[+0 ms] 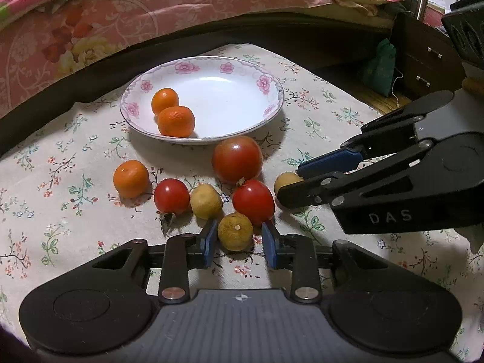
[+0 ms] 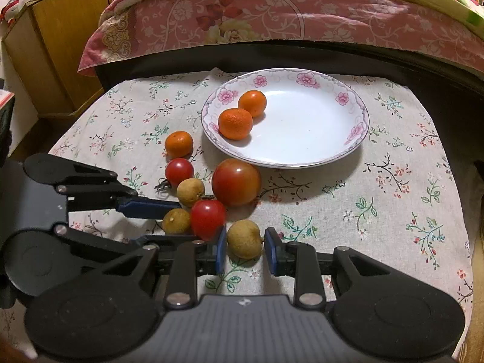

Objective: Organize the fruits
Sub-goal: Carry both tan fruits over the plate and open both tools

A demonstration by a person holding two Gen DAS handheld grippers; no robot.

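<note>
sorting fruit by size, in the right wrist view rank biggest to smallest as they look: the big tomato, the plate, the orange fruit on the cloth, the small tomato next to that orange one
1. plate
2. big tomato
3. orange fruit on the cloth and small tomato: they look about alike, so no ranking between them.

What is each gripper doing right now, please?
Left gripper: closed on the darker longan.
Right gripper: closed on the paler longan.
</note>
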